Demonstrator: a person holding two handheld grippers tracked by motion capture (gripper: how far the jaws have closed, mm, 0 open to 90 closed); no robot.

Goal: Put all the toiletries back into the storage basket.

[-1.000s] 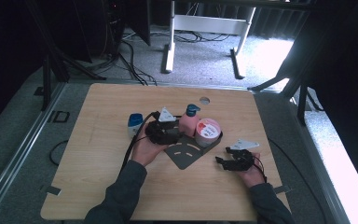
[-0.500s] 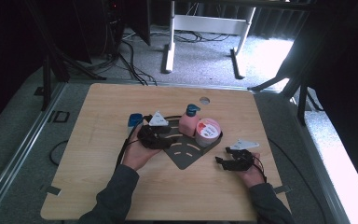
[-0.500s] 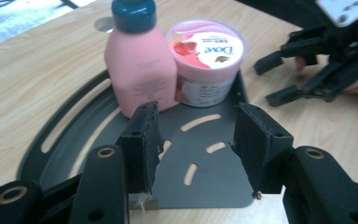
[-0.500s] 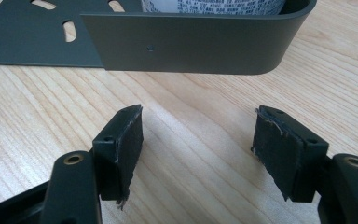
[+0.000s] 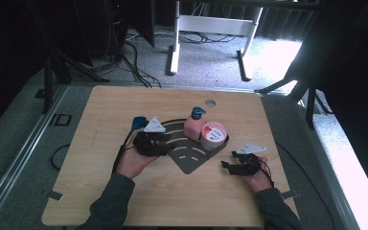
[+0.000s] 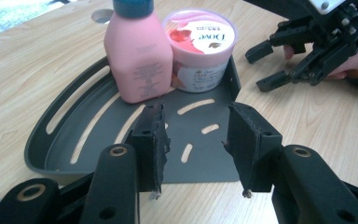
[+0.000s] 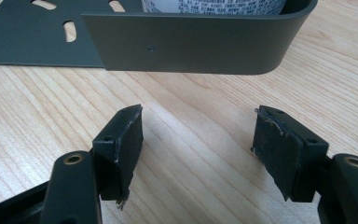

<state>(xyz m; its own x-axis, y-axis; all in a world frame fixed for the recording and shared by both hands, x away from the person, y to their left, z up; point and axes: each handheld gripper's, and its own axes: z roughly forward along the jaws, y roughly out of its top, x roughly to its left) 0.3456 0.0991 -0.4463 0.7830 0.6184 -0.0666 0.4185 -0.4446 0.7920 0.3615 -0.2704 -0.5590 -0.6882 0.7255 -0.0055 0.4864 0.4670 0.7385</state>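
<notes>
Pink bottle (image 6: 137,56) (upright) on tray (image 6: 65,140); claws agape.

"Dove" on the tub lid (image 6: 199,36)

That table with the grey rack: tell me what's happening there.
A person holds a gripper in each hand at a wooden table. A pink bottle and a Dove tub stand side by side on a grey corner rack. The left gripper is open over the rack's front edge; the right gripper rests open on the table beside the rack's wall. Neither holds anything.
</notes>
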